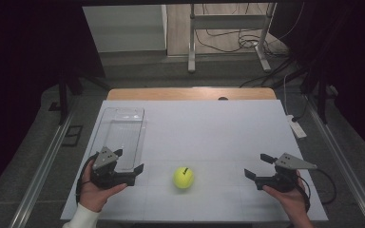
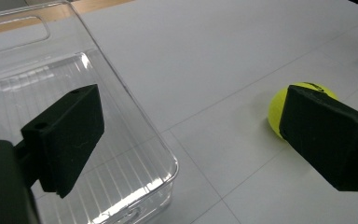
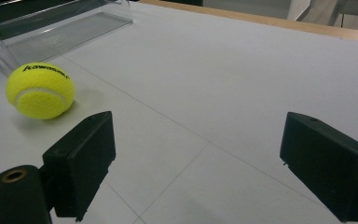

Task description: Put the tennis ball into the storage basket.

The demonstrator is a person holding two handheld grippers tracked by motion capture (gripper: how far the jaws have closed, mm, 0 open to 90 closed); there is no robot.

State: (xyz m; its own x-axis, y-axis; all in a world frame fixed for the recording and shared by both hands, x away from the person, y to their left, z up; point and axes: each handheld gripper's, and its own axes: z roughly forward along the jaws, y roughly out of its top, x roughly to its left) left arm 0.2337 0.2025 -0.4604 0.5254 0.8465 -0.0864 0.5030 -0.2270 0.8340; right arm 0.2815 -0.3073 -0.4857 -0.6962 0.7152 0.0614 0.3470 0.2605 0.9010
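While the tennis ball [image 1: 183,177] lies between them, left claw [image 1: 129,161] and right claw [image 1: 258,165] gape wide — both hold nothing.

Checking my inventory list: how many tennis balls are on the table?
1. The yellow tennis ball lies on the white table, right of the clear plastic tray, which looks empty.

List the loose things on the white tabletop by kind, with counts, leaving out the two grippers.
Tennis ball, yellow-green, lying between the two grippers: 1
Clear plastic tray, empty, at the left side of the table: 1
Total: 2
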